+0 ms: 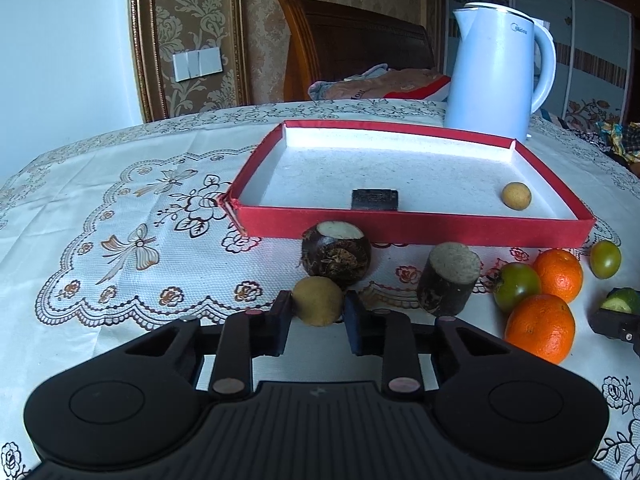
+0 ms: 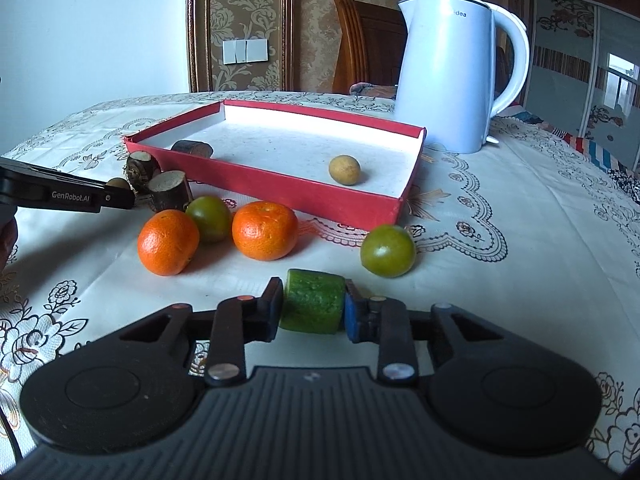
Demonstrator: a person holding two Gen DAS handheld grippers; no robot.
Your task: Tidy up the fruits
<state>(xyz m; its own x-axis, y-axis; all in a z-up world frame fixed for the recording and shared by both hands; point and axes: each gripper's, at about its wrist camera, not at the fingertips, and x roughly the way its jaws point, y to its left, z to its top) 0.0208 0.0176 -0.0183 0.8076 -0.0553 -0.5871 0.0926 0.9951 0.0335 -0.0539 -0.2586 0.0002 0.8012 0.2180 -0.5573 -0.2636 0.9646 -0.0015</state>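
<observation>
Right wrist view, biggest first: white kettle [image 2: 452, 72] stands behind the red tray [image 2: 280, 188] on the patterned tablecloth [image 2: 500, 280]; tray holds one small tan fruit [image 2: 344, 169] and a dark stub [image 2: 192, 148], otherwise bare; two oranges [image 2: 168, 241] [image 2: 265, 230] and two green round fruits [image 2: 209, 218] [image 2: 387, 251] lie loose on the cloth just in front of the tray; two dark cut stubs [image 1: 336, 254] [image 1: 450, 278] sit near the tray's front wall in the left wrist view.

Right gripper [image 2: 312, 306] is clamped on a green cucumber chunk [image 2: 313, 306]; pads press its cut ends, chunk low over the cloth. Left gripper [image 1: 318, 306] has its pads against the sides of a small tan round fruit [image 1: 318, 300]; narrow gap, looks gripped.

Handling guess: cucumber chunk is light, firm, wet cut faces likely slippery; skin flanks would probably hold better than the ends. Tan fruit is light, thin-shelled, round so it can roll or pop out; pinch across its widest part, gently. Oranges heavier, slightly soft; take across the middle.
</observation>
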